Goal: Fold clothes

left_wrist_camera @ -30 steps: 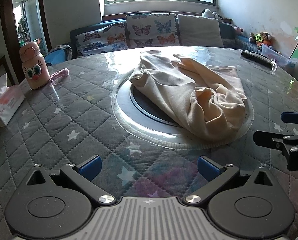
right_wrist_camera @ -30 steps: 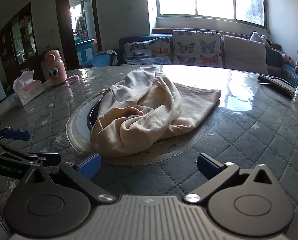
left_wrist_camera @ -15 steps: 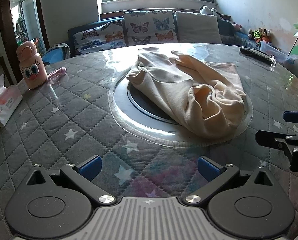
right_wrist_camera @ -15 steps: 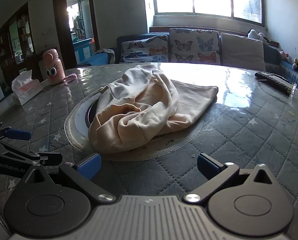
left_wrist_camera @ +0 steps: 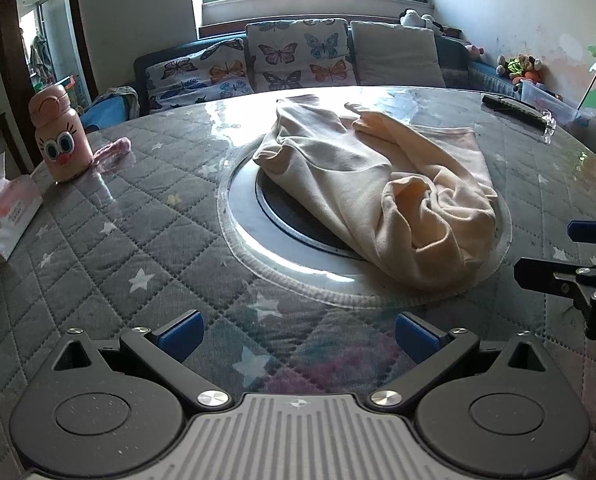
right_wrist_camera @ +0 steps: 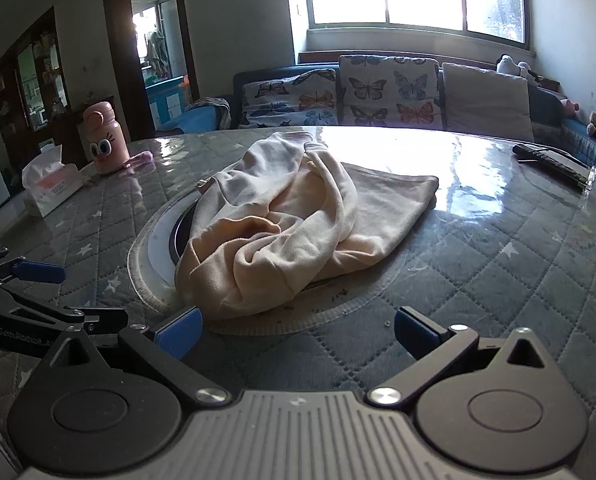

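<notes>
Both tongs hang low over the quilted table [left_wrist_camera: 97, 248], the left gripper [left_wrist_camera: 296, 334] and right gripper [right_wrist_camera: 295, 330] spread wide, holding nothing. Just ahead of them, untouched, a crumpled cream garment [left_wrist_camera: 382, 184] lies heaped across the round centre plate [left_wrist_camera: 253, 220].

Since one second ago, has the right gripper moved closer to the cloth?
Yes. In its own view the right gripper has come forward: its left fingertip now nearly meets the cloth edge on the table.
</notes>
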